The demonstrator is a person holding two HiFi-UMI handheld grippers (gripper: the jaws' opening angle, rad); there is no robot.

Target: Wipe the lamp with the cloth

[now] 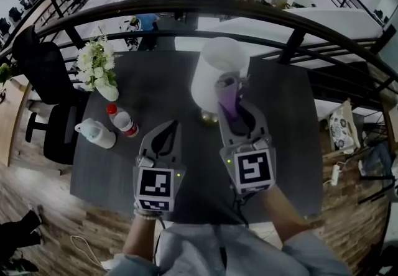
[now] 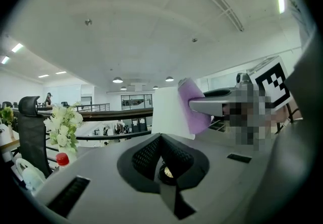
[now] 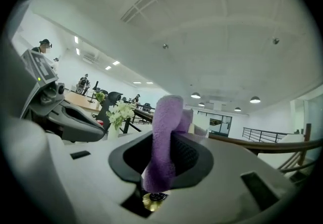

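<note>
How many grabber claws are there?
2. The left gripper hangs over the near side of the dark table, jaws together and empty. The right gripper pinches the purple cloth right by the white lamp.

On the table (image 1: 155, 91): one lamp (image 1: 208, 76), one cloth (image 1: 227, 102), one flower vase (image 1: 108, 91), two bottles (image 1: 124, 122) (image 1: 96, 133); above it, two grippers (image 1: 171, 125) (image 1: 231, 87).
</note>
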